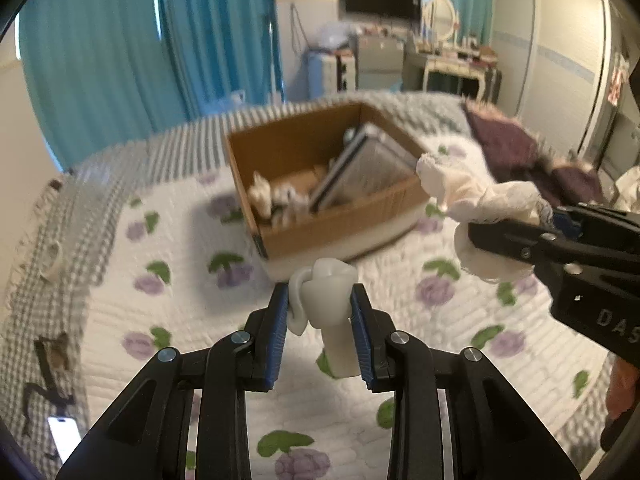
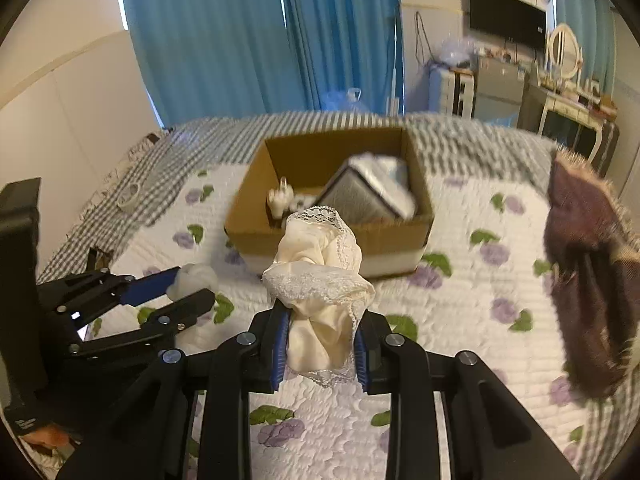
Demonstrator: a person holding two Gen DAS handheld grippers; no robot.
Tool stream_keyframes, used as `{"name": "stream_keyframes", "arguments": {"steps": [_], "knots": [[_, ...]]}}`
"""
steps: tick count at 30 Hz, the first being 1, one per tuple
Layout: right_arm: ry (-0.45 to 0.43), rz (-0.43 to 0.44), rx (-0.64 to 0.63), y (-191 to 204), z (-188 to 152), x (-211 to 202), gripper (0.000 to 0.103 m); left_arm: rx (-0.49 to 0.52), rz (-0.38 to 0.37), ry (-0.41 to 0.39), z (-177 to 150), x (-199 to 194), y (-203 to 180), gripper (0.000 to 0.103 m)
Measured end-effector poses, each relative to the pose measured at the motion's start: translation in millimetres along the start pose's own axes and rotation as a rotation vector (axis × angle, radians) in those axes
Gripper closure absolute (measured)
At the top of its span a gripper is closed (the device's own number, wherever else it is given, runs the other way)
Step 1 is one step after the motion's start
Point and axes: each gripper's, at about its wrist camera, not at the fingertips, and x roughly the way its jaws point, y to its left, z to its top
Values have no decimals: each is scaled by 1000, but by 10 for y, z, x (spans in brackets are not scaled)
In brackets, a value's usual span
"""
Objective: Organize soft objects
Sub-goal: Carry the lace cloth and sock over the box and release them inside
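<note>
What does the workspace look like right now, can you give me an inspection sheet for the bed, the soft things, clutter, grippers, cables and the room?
Surface: bed with a floral quilt over a checked blanket.
Job's things: white sock in the left gripper; cream lace garment in the right gripper; open cardboard box ahead, holding pale soft items and a tilted flat case.
Clutter: tape roll, phone, purple cloth.
Grippers: both shut on their loads, held above the quilt.
Cables: some hang on the far wall.
Surroundings: blue curtains, television, dressing table with mirror.
</note>
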Motion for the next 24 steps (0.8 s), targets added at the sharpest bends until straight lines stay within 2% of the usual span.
{"name": "stream_keyframes", "arguments": {"steps": [6, 12, 18, 24], "knots": [[-69, -26, -22, -25, 223, -300, 77, 14, -9, -83, 245, -336, -78, 73], [-113, -46, -50, -67, 496, -420, 77, 3, -53, -112, 518, -360, -78, 73], [-126, -44, -66, -171, 868, -233, 77, -16, -58, -121, 850, -108, 51, 73], [-90, -14, -81, -269, 1262, 322, 77, -44, -40, -102, 1200, 445, 292, 73]]}}
